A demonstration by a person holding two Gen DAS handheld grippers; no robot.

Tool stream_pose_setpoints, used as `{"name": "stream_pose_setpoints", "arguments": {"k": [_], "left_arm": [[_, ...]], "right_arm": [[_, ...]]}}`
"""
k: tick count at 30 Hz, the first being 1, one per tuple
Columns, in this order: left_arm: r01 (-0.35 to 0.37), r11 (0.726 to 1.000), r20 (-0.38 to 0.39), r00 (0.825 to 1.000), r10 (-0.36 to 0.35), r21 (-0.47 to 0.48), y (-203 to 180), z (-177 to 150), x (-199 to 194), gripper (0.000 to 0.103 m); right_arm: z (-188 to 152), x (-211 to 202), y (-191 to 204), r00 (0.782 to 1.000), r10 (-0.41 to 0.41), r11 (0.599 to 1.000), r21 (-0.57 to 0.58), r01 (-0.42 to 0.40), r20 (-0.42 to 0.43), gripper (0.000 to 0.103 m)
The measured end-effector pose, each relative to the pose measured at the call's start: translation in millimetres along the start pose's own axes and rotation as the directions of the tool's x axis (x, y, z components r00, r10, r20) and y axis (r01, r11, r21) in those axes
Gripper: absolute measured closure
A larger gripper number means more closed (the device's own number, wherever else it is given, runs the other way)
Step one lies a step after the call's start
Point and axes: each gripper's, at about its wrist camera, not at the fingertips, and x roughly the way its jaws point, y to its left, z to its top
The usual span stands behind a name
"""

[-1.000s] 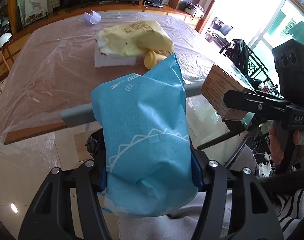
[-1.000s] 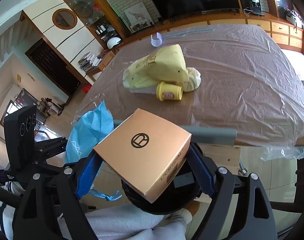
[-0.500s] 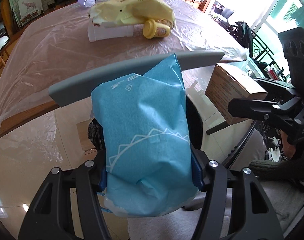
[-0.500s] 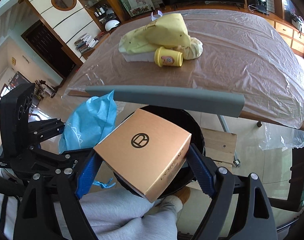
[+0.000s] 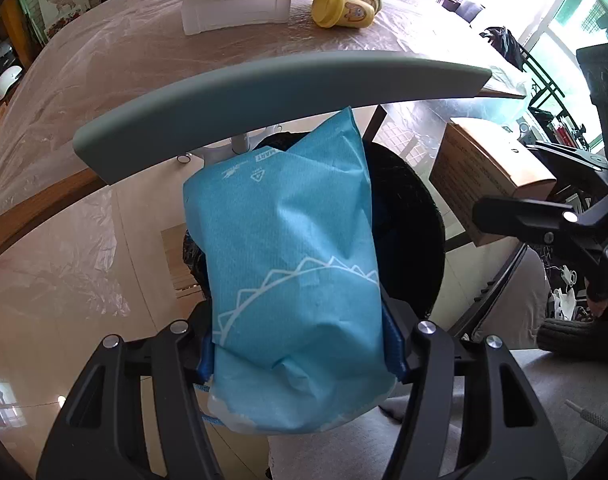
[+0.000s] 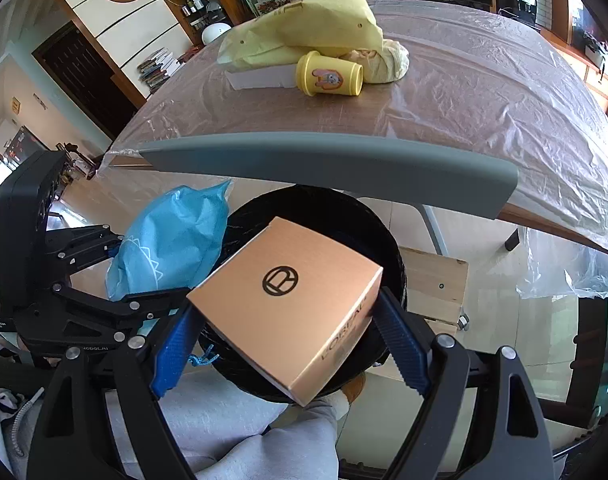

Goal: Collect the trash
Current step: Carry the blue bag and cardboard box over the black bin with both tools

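Observation:
My left gripper [image 5: 299, 360] is shut on a crumpled blue packet [image 5: 291, 280], which hangs over the left rim of a black bin [image 5: 416, 232]. My right gripper [image 6: 287, 340] is shut on a copper-coloured box [image 6: 291, 300] and holds it above the open mouth of the black bin [image 6: 328, 208]. Seen from the right wrist, the blue packet [image 6: 171, 240] and the left gripper [image 6: 115, 276] sit at the bin's left edge. From the left wrist, the copper box [image 5: 488, 172] shows at the right.
A grey chair backrest [image 6: 324, 160] arches just beyond the bin. Behind it stands a plastic-covered table [image 6: 484, 92] with a yellow cup [image 6: 328, 74] on its side, a yellow bag [image 6: 316, 28] and a white box [image 5: 231, 14]. A person's grey trouser leg [image 6: 239, 424] lies below.
Both grippers have sunk with their loads from table height to below the chair backrest. The bin's mouth has come into view beneath the box and the packet.

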Motion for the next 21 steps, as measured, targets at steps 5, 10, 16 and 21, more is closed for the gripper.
{"name": "stream_pose_setpoints", "arguments": {"k": [5,10,16,21], "left_arm": [[-0.014,1.000,-0.007,1.000,0.014,-0.001,0.2,3.5,9.9,0.041],[-0.033,0.999,-0.017,0.999,0.033,0.013,-0.9,7.5,20.5,0.041],[-0.051,0.998,-0.037,0.998,0.052,0.029,-2.4,10.8,32.9,0.041],[-0.062,0.997,-0.051,0.997,0.064,0.037,-1.8,13.2,42.5,0.041]], "right_arm": [[1.7,11.2,0.1,1.000,-0.014,1.000,-0.007,0.014,-0.008,0.021],[1.8,22.5,2.6,0.999,-0.043,0.998,-0.040,0.042,-0.016,0.021],[1.9,36.6,0.7,0.998,-0.058,0.998,-0.036,0.057,-0.026,0.021],[3.7,46.5,-1.4,0.997,-0.074,0.997,-0.029,0.073,-0.035,0.021]]}}
